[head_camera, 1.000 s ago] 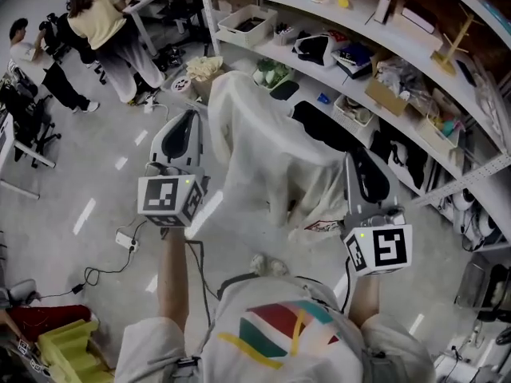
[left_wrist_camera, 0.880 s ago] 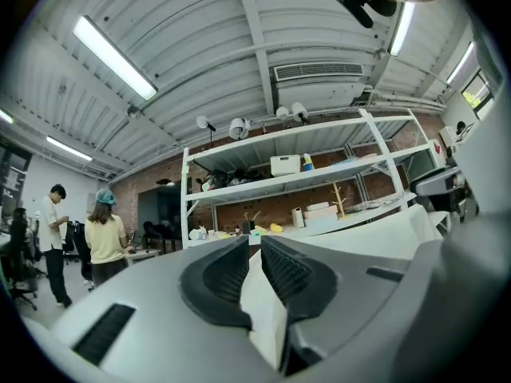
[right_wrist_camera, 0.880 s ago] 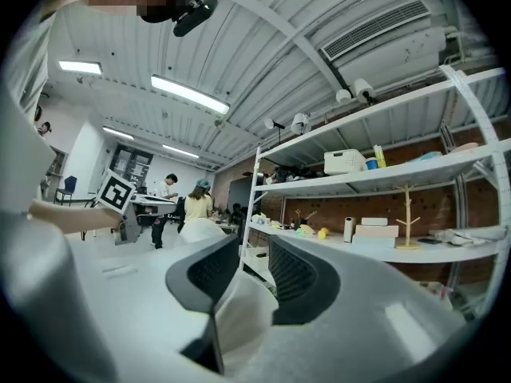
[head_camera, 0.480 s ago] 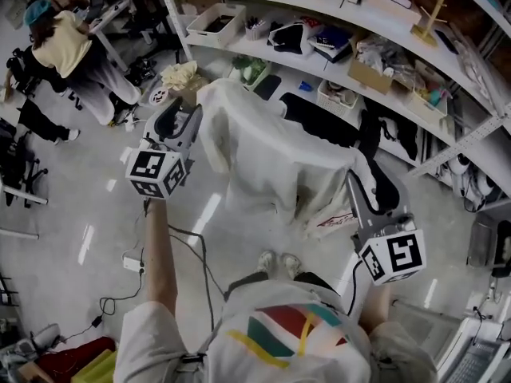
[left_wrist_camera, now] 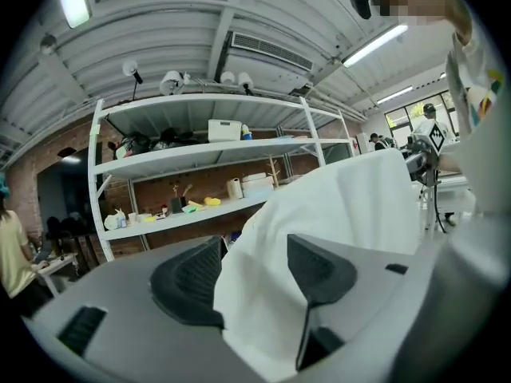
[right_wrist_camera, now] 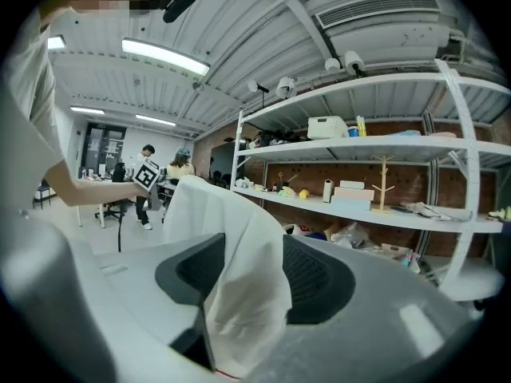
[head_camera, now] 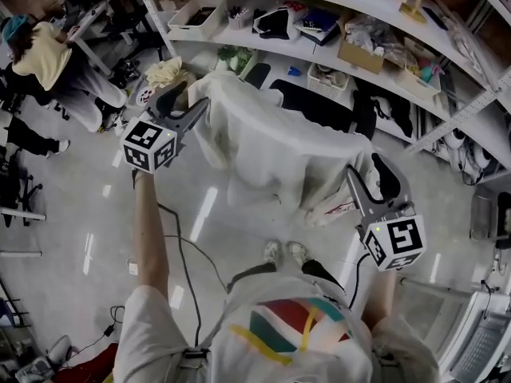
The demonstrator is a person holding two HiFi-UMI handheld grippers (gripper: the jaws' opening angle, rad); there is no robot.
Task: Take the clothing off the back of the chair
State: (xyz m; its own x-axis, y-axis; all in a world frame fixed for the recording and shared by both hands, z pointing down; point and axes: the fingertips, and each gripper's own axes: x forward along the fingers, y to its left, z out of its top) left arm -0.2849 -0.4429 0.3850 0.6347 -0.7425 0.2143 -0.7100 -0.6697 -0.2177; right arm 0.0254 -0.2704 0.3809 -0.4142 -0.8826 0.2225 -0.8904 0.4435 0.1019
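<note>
**White Garment Pinched at Both Ends, Not Yet Clear of Chair**

Head view: the left gripper (head_camera: 185, 106) and the right gripper (head_camera: 371, 178) each clamp one end of the white clothing (head_camera: 275, 142). It stretches between them in a soft, sagging sheet draped over the chair back, which it hides. Just beyond the cloth, away from both grippers, shows what is probably the chair's dark seat (head_camera: 313, 106), with crowded shelves (head_camera: 375, 70) close behind. A cable (head_camera: 180, 242) trails on the floor below the left gripper.

Left gripper view: the dark, ribbed pads are closed on a thick fold of the cloth, which bunches between them and billows up and away to the right. The fabric looks thin, matte and smooth, with crisp creases.

Right gripper view: the jaws pinch a narrower, hanging pleat, and the rest of the garment rises to the left toward the other gripper. Less cloth sits in this bite, by the look of it.

The likely risks: smooth fabric could slide out of the right gripper's shallower hold if the ends are pulled apart too hard. The draped lower part could also snag on the chair back if one side rises ahead of the other, dragging or tipping the chair toward the shelves.
</note>
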